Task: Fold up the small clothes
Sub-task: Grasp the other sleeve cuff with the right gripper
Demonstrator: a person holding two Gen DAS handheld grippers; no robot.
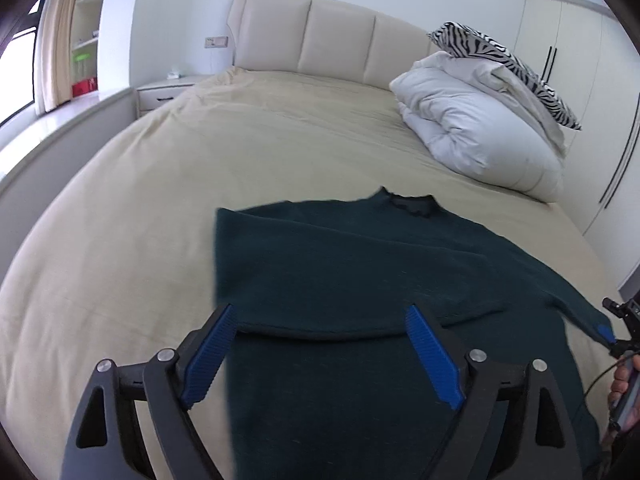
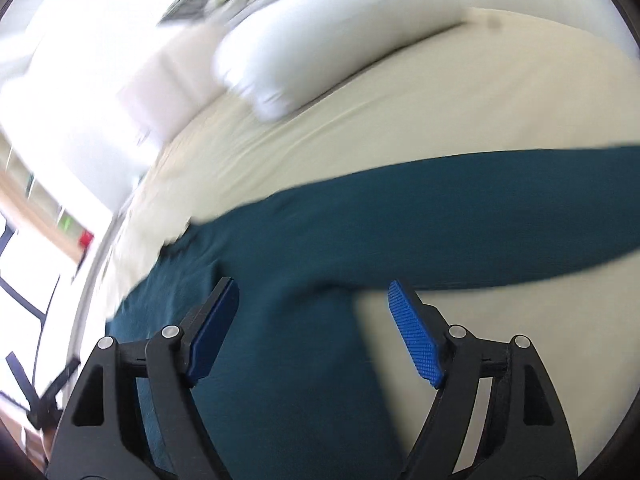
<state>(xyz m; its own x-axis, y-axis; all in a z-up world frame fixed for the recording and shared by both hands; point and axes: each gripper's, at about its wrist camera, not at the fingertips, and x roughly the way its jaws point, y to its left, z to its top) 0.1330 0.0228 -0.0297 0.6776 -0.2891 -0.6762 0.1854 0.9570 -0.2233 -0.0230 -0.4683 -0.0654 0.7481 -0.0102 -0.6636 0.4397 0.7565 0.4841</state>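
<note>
Left hand-held gripper [image 1: 320, 350] stands wide open above the sweater [image 1: 360, 264], holding nothing; right hand-held gripper [image 2: 314, 328] likewise wide open and empty. Sweater lies flat on the bed [image 1: 160, 184], one sleeve [image 2: 500, 220] stretched out sideways. Beyond it: duvet [image 1: 480, 128], headboard [image 1: 320, 40].

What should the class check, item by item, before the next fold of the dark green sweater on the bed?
1. Dark green knit sweater lies on the beige bedsheet: ok.
2. Left hand-held gripper open, nothing pinched: ok.
3. Right hand-held gripper open, nothing pinched: ok.
4. One sleeve stretched out sideways, unfolded: not ok.
5. White folded duvet apart from the sweater: ok.
6. Hem lying straight: cannot tell.
</note>
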